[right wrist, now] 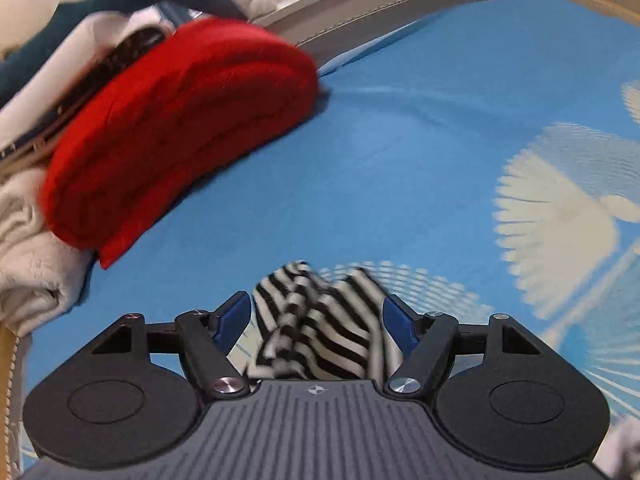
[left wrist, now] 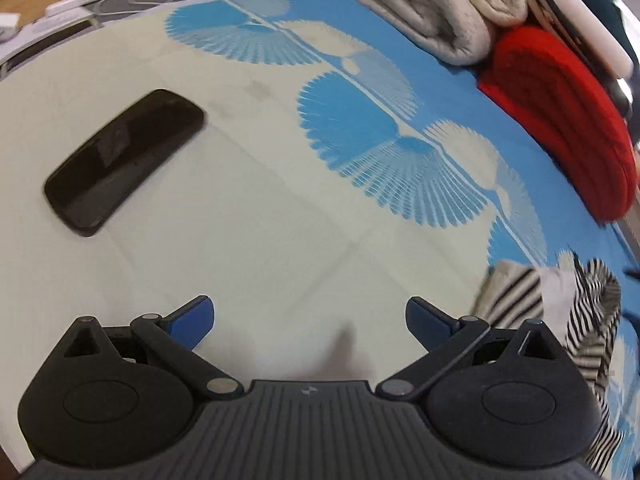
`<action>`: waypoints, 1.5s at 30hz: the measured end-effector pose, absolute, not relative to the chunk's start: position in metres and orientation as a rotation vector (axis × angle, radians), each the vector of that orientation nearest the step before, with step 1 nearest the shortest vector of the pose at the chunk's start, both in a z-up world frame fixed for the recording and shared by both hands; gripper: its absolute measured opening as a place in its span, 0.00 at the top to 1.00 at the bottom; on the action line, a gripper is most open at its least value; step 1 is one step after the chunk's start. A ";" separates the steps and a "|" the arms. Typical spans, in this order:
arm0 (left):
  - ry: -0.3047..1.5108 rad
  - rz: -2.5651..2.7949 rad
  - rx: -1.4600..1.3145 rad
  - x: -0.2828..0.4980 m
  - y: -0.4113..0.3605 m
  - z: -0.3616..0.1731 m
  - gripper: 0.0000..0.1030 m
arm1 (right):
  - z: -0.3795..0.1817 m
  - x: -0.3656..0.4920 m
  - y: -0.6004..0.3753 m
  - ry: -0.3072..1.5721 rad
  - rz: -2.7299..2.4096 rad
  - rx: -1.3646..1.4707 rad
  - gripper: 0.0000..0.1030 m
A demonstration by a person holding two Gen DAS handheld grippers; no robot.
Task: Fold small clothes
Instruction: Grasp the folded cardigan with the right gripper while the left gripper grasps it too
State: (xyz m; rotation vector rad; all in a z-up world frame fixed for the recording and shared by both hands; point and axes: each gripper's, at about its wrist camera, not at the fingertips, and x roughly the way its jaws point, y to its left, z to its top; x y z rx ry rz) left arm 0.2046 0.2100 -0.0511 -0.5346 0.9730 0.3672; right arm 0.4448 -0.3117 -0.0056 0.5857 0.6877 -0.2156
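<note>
Right hand-held gripper [right wrist: 316, 320] stands spread, striped garment [right wrist: 320, 332] loose between its jaws, bunched at lower centre on the bed sheet [right wrist: 400, 140]. Left hand-held gripper [left wrist: 310, 320] is spread, empty (unfolded still). Next: flatten it.

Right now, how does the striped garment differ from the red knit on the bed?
The striped garment is black-and-white, thin and crumpled; the red knit is plain red, thick and ribbed. The striped garment lies unfolded between the open fingers of the right gripper, which do not press it; the red knit is already folded and sits untouched beside a stack of pale folded clothes. Both rest on the blue patterned sheet.
</note>
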 end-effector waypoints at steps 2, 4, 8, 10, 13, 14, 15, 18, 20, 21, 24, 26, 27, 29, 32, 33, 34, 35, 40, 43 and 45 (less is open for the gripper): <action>0.982 0.333 -0.512 0.209 0.199 -0.052 0.01 | -0.018 0.461 -0.300 0.712 -0.234 0.528 0.27; 0.974 0.318 -0.476 0.212 0.187 -0.052 0.01 | -0.032 0.469 -0.292 0.736 -0.274 0.446 0.88; 0.977 0.288 -0.439 0.219 0.167 -0.054 0.01 | -0.009 0.447 -0.298 0.612 -0.256 0.454 0.95; 0.974 0.258 -0.458 0.221 0.161 -0.056 0.01 | 0.021 0.425 -0.304 0.548 -0.194 0.515 0.95; 0.956 0.204 -0.457 0.221 0.147 -0.052 0.01 | 0.070 0.358 -0.301 0.451 -0.018 0.542 0.95; 0.946 0.180 -0.447 0.221 0.142 -0.050 0.01 | 0.080 0.327 -0.298 0.418 0.041 0.522 0.95; 0.931 0.152 -0.433 0.219 0.134 -0.047 0.01 | 0.086 0.291 -0.294 0.400 0.094 0.483 0.94; 0.894 0.071 -0.423 0.214 0.114 -0.039 0.01 | 0.066 0.183 -0.279 0.466 0.218 0.337 0.90; 0.874 0.010 -0.432 0.211 0.101 -0.037 0.01 | 0.032 0.137 -0.280 0.679 0.202 0.295 0.43; 0.869 -0.019 -0.430 0.210 0.094 -0.037 0.01 | 0.019 0.122 -0.288 0.740 0.164 0.322 0.38; 0.844 -0.085 -0.440 0.206 0.072 -0.035 0.01 | 0.013 0.099 -0.319 0.756 0.115 0.385 0.41; 0.861 -0.122 -0.463 0.213 0.055 -0.034 0.01 | 0.027 0.100 -0.338 0.700 0.080 0.428 0.41; 0.878 -0.151 -0.466 0.221 0.044 -0.033 0.01 | 0.035 0.105 -0.346 0.668 0.065 0.458 0.41; 0.921 -0.231 -0.448 0.243 0.018 -0.031 0.01 | 0.050 0.127 -0.359 0.604 0.041 0.505 0.40; 0.984 -0.338 -0.422 0.272 -0.019 -0.034 0.01 | 0.050 0.178 -0.369 0.580 -0.007 0.498 0.40; 1.011 -0.378 -0.415 0.280 -0.031 -0.037 0.01 | 0.046 0.191 -0.372 0.587 -0.036 0.486 0.40; 1.032 -0.409 -0.408 0.285 -0.039 -0.041 0.01 | 0.039 0.206 -0.374 0.600 -0.084 0.480 0.40; 1.060 -0.425 -0.395 0.290 -0.050 -0.047 0.01 | 0.030 0.220 -0.375 0.631 -0.114 0.490 0.40; 1.119 -0.373 -0.263 0.313 -0.080 -0.075 0.47 | -0.032 0.246 -0.377 0.865 -0.051 0.665 0.40; 1.027 -0.469 -0.290 0.310 -0.067 -0.062 0.96 | -0.035 0.238 -0.361 0.785 0.059 0.675 0.65; 0.938 -0.454 -0.273 0.309 -0.048 -0.044 0.97 | -0.022 0.231 -0.350 0.717 0.113 0.620 0.99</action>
